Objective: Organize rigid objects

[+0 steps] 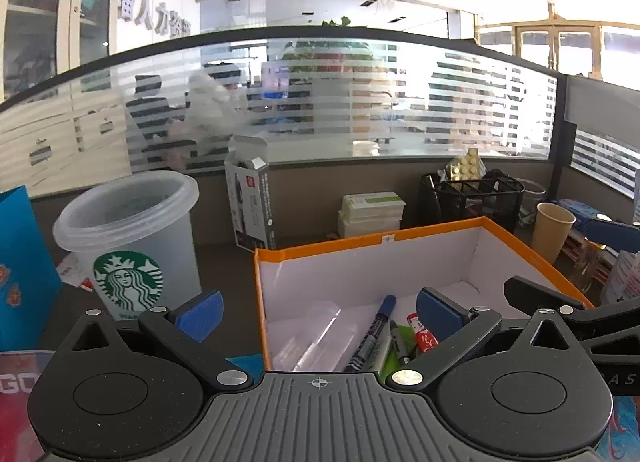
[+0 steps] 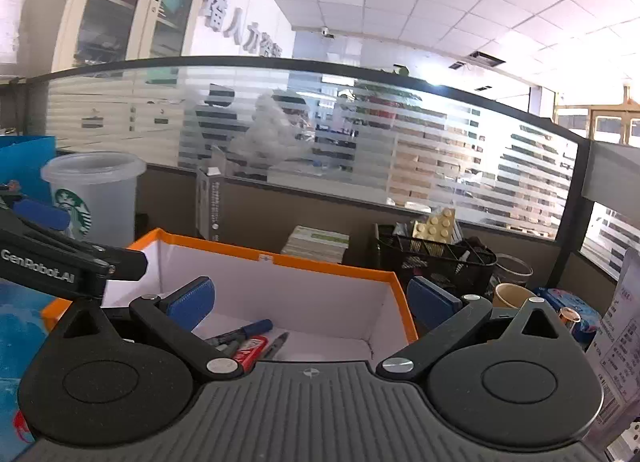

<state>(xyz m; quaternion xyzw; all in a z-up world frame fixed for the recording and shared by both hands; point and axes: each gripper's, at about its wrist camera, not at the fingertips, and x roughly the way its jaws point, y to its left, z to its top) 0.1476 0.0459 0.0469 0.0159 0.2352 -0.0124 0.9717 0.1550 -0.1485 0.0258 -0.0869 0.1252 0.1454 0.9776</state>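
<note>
Reaching into the orange box (image 1: pixel 360 240), where markers (image 1: pixel 370 336) already lie, the empty, spread left tongs (image 1: pixel 318 312) and right tongs (image 2: pixel 310 300) could be knocked together; the Starbucks cup (image 1: pixel 128 246) nearby could be toppled.

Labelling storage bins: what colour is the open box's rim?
Orange, with white inside walls, on the box; clearest in the left wrist view.

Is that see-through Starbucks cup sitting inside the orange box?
No, the Starbucks cup stands on the desk to the left of the orange box, outside its wall.
</note>
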